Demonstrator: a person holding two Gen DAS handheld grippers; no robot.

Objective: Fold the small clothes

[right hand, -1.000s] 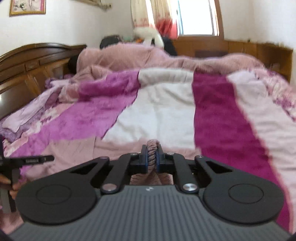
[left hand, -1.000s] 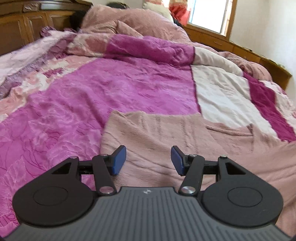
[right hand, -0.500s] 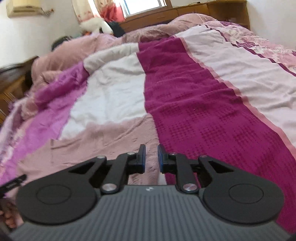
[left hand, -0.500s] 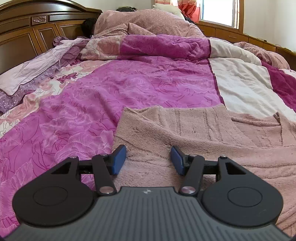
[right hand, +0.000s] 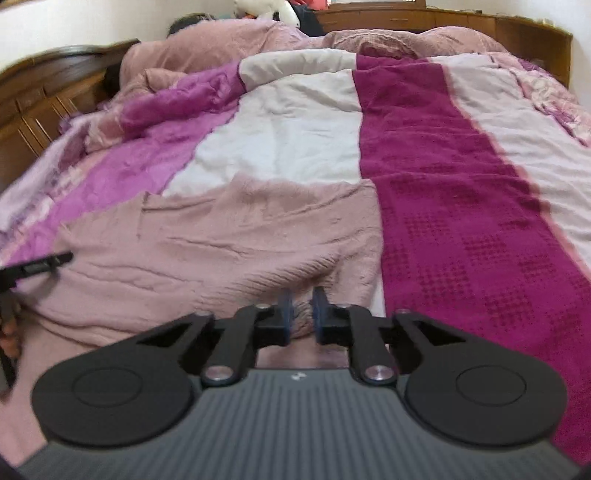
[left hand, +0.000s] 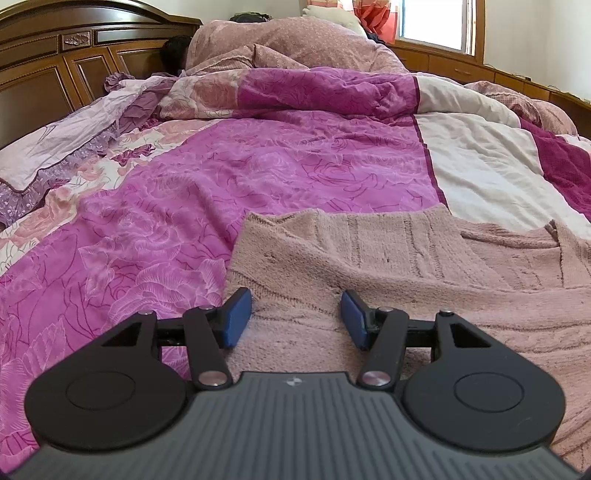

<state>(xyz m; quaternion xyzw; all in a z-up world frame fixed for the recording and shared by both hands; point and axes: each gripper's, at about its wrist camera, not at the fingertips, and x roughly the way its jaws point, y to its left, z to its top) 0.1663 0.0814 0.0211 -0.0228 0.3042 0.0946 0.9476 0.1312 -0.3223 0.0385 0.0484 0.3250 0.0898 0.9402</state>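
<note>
A dusty-pink knitted sweater (left hand: 369,266) lies spread flat on the bed; it also shows in the right wrist view (right hand: 221,240). My left gripper (left hand: 295,314) is open, its blue pads wide apart just above the sweater's near left part, holding nothing. My right gripper (right hand: 301,310) has its jaws a narrow gap apart, with a bunched ridge of the sweater's near right edge between the pads. The tip of the left gripper shows at the left edge of the right wrist view (right hand: 37,266).
The bed is covered by a patchwork quilt (left hand: 258,166) of pink, white and magenta panels (right hand: 461,221). A heaped pink duvet (left hand: 295,40) lies at the far end. A dark wooden headboard (left hand: 55,62) stands at the far left, a window (left hand: 439,22) beyond.
The right gripper held a fold of the sweater a second ago, lowered it toward the bed and eased its jaws apart. The left gripper stayed open and dropped closer to the sweater.
</note>
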